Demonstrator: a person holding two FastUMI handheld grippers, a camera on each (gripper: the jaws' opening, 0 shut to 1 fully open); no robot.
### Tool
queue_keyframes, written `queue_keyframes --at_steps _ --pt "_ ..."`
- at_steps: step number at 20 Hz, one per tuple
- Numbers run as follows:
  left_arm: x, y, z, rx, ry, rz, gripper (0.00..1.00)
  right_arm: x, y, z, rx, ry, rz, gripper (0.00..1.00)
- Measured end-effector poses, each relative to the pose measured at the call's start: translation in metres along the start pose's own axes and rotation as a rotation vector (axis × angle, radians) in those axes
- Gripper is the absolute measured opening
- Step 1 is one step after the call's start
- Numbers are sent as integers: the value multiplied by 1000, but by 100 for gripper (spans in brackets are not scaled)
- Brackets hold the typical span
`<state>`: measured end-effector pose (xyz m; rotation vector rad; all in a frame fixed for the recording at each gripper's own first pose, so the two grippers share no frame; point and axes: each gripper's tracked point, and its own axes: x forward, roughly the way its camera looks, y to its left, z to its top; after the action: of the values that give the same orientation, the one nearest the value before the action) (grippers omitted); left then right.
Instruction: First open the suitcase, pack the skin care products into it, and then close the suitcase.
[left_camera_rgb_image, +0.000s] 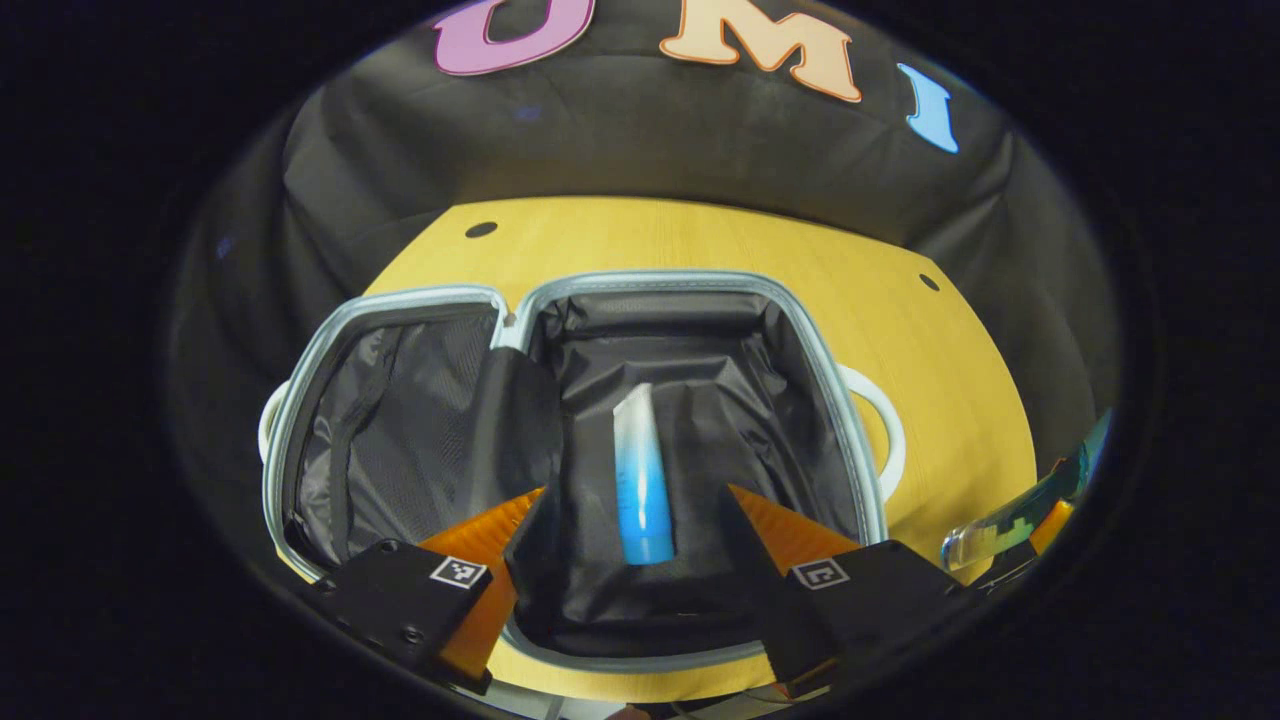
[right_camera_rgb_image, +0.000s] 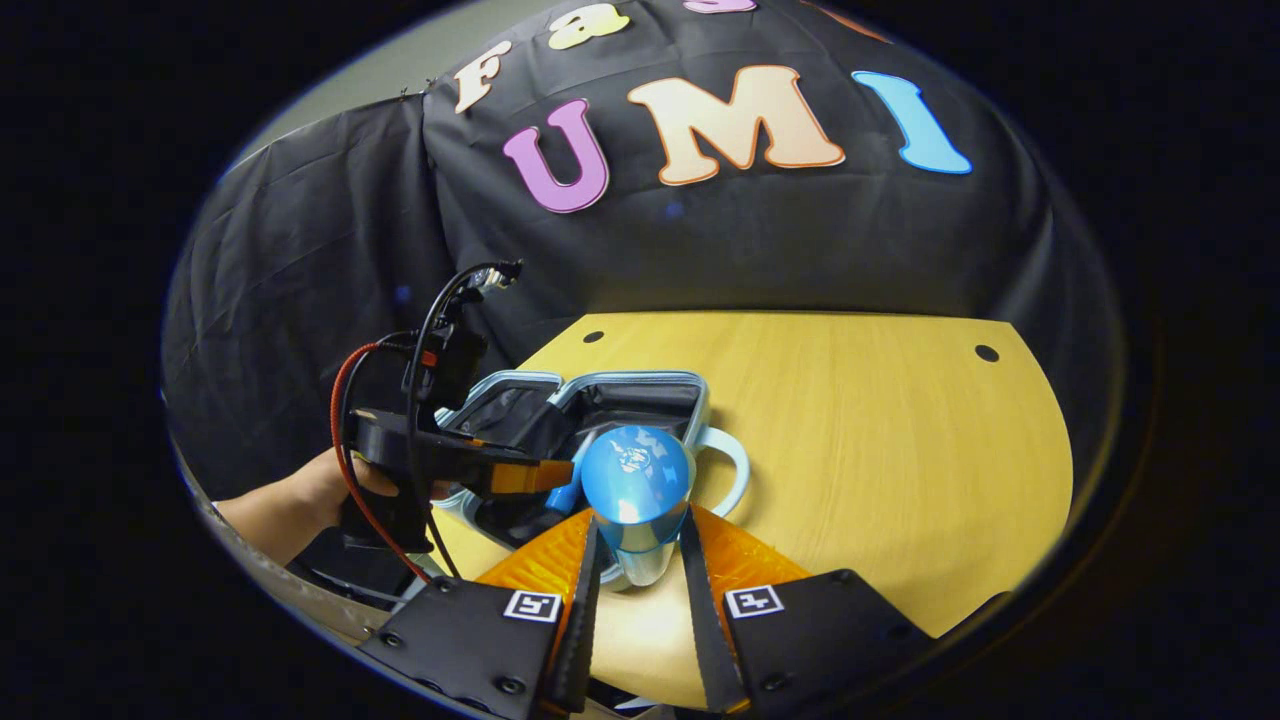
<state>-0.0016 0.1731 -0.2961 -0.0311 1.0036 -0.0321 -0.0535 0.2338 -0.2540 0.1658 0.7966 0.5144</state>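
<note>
Free tabletop (right_camera_rgb_image: 880, 450) right of open suitcase (right_camera_rgb_image: 690, 400)

No wording, brand or number can be read. The right gripper (right_camera_rgb_image: 637, 570) carries 2 small square coded markers (patterns, not letters) at the bottom of the right gripper view. The blue bottle (right_camera_rgb_image: 636, 490) held there shows a pale emblem on its cap, too small to read.

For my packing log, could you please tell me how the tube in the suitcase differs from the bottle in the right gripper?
1. The tube lies loose inside the open suitcase; the bottle is clamped in the right gripper above the table.
2. The tube fades white to blue; the bottle has a rounded blue cap.
Both are partly blue.
</note>
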Motion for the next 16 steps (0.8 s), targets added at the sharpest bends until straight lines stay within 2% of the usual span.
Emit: queue_keyframes --at_steps 3,8,9,12,16 --pt "-8 18 21 -6 -77 3 89 18 21 -2 3 23 28 45" --pt "-24 64 38 -63 -133 30 90 57 42 -17 21 109 51 43" --pt "-27 76 36 -73 -132 42 89 63 44 -21 23 136 46 45" --pt "-32 106 23 -109 -117 73 89 85 49 -36 24 214 32 43" --pt "-36 144 7 -147 -99 116 89 105 46 -49 18 253 -17 41"
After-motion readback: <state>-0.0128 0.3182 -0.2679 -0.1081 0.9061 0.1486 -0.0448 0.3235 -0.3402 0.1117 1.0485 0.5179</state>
